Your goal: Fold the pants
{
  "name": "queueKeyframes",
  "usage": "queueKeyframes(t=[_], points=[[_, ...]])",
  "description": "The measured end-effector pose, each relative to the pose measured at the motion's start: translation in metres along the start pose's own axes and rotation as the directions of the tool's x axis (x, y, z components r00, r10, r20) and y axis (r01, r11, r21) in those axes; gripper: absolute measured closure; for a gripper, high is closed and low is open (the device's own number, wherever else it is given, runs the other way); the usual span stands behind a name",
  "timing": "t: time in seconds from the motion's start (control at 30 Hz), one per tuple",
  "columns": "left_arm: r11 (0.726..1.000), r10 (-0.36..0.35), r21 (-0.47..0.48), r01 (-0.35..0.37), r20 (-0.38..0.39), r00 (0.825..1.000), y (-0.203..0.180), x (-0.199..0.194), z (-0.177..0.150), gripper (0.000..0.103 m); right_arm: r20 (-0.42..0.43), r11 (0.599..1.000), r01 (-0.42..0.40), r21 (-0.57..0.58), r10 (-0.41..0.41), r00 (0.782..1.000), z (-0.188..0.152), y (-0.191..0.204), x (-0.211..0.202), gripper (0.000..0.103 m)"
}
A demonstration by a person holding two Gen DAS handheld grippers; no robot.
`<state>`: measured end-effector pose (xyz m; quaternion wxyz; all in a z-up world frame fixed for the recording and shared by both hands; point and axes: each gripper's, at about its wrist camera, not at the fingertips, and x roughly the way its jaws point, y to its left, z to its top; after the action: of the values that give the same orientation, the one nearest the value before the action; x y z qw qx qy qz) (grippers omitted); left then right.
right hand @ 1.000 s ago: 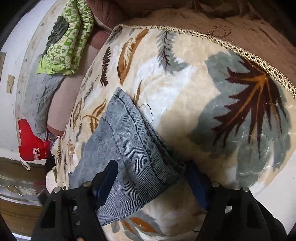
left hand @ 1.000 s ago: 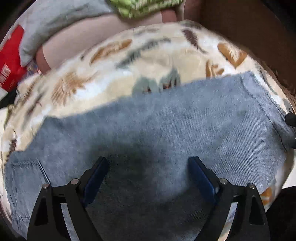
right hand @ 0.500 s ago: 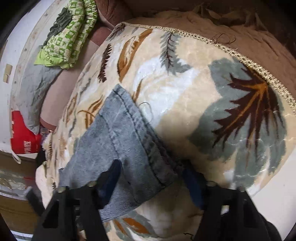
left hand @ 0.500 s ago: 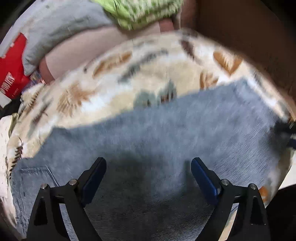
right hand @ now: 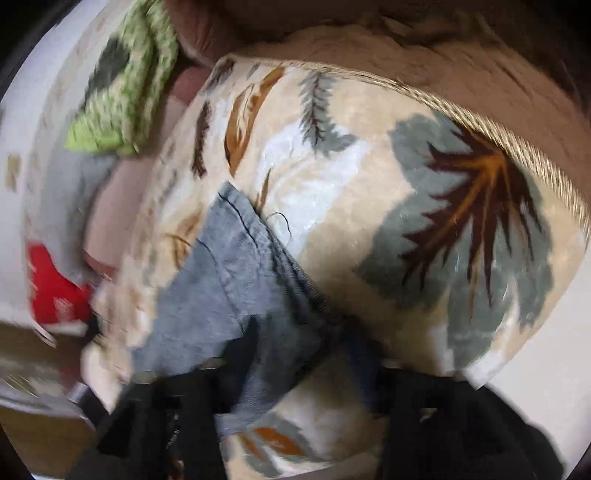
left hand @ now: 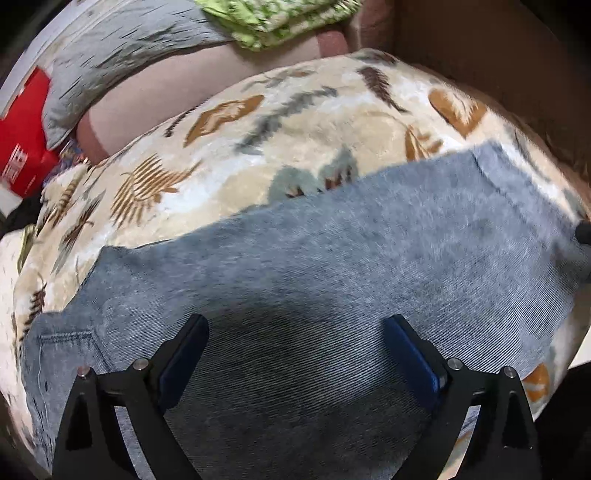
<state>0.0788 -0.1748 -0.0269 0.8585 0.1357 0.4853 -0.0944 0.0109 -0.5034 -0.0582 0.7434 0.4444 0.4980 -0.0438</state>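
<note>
Grey-blue denim pants lie flat across a cream leaf-print blanket, with a back pocket at the lower left and the leg hem at the upper right. My left gripper is open and hovers just over the middle of the leg, holding nothing. In the right wrist view, which is blurred, the hem end of the pants lies on the blanket. My right gripper is open, its jaws on either side of the hem end near the blanket's front edge.
A green patterned cloth, a grey pillow and a red bag lie beyond the blanket at the back left. A brown cover lies past the blanket's braided edge. The floor shows at the right.
My left gripper has drawn back and up a little, so more of the blanket shows. My right gripper has moved fast to the left and its jaws have narrowed around the hem end.
</note>
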Motion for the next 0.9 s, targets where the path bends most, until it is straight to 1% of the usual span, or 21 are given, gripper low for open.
queueKeyframes(t=[0.03, 0.1, 0.17, 0.2, 0.23, 0.27, 0.3, 0.33, 0.37, 0.4, 0.5, 0.53, 0.6, 0.63, 0.67, 0.7, 0.73, 0.8, 0.83, 0.87, 0.9], points=[[1.000, -0.002, -0.006, 0.002, 0.030, 1.000, 0.001, -0.008, 0.000, 0.006, -0.001, 1.000, -0.013, 0.019, 0.013, 1.000, -0.002, -0.004, -0.001, 0.038], [1.000, 0.022, 0.005, -0.023, 0.075, 0.997, 0.001, -0.019, -0.004, 0.006, -0.003, 1.000, 0.001, 0.008, -0.001, 1.000, -0.005, -0.003, -0.001, 0.038], [0.999, 0.027, 0.030, -0.030, 0.069, 0.997, -0.002, -0.016, -0.007, 0.006, -0.004, 0.999, 0.030, -0.012, -0.030, 1.000, -0.004, 0.001, 0.004, 0.038], [0.998, 0.043, 0.042, -0.045, 0.056, 0.997, -0.004, -0.010, -0.010, 0.006, -0.002, 0.998, 0.048, -0.031, -0.048, 0.999, -0.003, 0.005, 0.007, 0.045], [0.997, 0.062, 0.055, -0.063, 0.024, 0.998, -0.007, -0.001, -0.013, 0.006, 0.009, 0.994, 0.084, -0.065, -0.084, 0.996, -0.003, 0.010, 0.010, 0.062], [0.996, 0.062, 0.060, -0.062, 0.009, 0.998, -0.009, 0.005, -0.016, 0.006, 0.024, 0.988, 0.125, -0.089, -0.123, 0.992, -0.005, 0.014, 0.012, 0.065], [0.997, 0.061, 0.055, -0.063, 0.030, 0.998, -0.009, 0.003, -0.017, 0.006, 0.030, 0.987, 0.128, -0.097, -0.126, 0.992, -0.006, 0.017, 0.013, 0.069], [0.996, 0.065, 0.063, -0.066, 0.030, 0.997, -0.010, 0.003, -0.016, 0.006, 0.035, 0.987, 0.121, -0.102, -0.118, 0.992, -0.006, 0.017, 0.012, 0.074], [0.995, 0.069, 0.069, -0.071, 0.028, 0.997, -0.011, 0.003, -0.015, 0.006, 0.040, 0.988, 0.107, -0.111, -0.103, 0.994, -0.007, 0.019, 0.009, 0.075], [0.994, 0.077, 0.078, -0.079, 0.031, 0.997, -0.012, 0.004, -0.015, 0.006, 0.048, 0.986, 0.109, -0.128, -0.103, 0.993, -0.007, 0.023, 0.008, 0.076], [0.985, 0.109, 0.127, -0.116, 0.064, 0.992, -0.020, 0.005, -0.019, 0.006, 0.102, 0.971, 0.140, -0.192, -0.122, 0.987, -0.012, 0.042, 0.000, 0.076], [0.984, 0.112, 0.132, -0.120, 0.066, 0.991, -0.021, 0.005, -0.019, 0.006, 0.133, 0.961, 0.154, -0.230, -0.126, 0.983, -0.015, 0.055, -0.004, 0.076], [0.987, 0.094, 0.124, -0.100, 0.053, 0.994, -0.017, 0.006, -0.017, 0.006, 0.162, 0.947, 0.158, -0.281, -0.115, 0.980, -0.020, 0.076, -0.011, 0.076], [0.991, 0.071, 0.111, -0.076, 0.042, 0.997, -0.013, 0.006, -0.015, 0.006, 0.193, 0.929, 0.171, -0.327, -0.111, 0.975, -0.026, 0.092, -0.016, 0.076], [0.995, 0.041, 0.094, -0.044, 0.033, 0.999, -0.007, 0.005, -0.014, 0.007, 0.206, 0.920, 0.165, -0.355, -0.095, 0.974, -0.030, 0.105, -0.019, 0.076], [0.998, 0.005, 0.069, -0.007, 0.020, 1.000, 0.001, 0.003, -0.014, 0.007, 0.209, 0.912, 0.147, -0.382, -0.070, 0.976, -0.035, 0.120, -0.022, 0.076], [0.999, -0.009, 0.033, 0.009, 0.016, 1.000, 0.012, -0.001, -0.014, 0.007, 0.213, 0.899, 0.127, -0.420, -0.038, 0.976, -0.044, 0.138, -0.024, 0.076], [0.998, -0.034, -0.052, 0.037, 0.055, 0.998, 0.044, -0.017, -0.020, 0.007, 0.220, 0.851, 0.104, -0.514, 0.014, 0.975, -0.066, 0.177, -0.025, 0.076], [0.993, -0.030, -0.111, 0.038, 0.075, 0.997, 0.067, -0.027, -0.026, 0.007, 0.210, 0.821, 0.088, -0.563, 0.039, 0.977, -0.082, 0.197, -0.023, 0.076], [0.985, -0.016, -0.169, 0.031, 0.089, 0.996, 0.088, -0.036, -0.032, 0.007, 0.192, 0.782, 0.067, -0.620, 0.068, 0.979, -0.101, 0.217, -0.017, 0.076], [0.973, -0.001, -0.228, 0.025, 0.106, 0.994, 0.111, -0.045, -0.040, 0.007, 0.174, 0.748, 0.052, -0.662, 0.086, 0.981, -0.119, 0.233, -0.010, 0.076]])
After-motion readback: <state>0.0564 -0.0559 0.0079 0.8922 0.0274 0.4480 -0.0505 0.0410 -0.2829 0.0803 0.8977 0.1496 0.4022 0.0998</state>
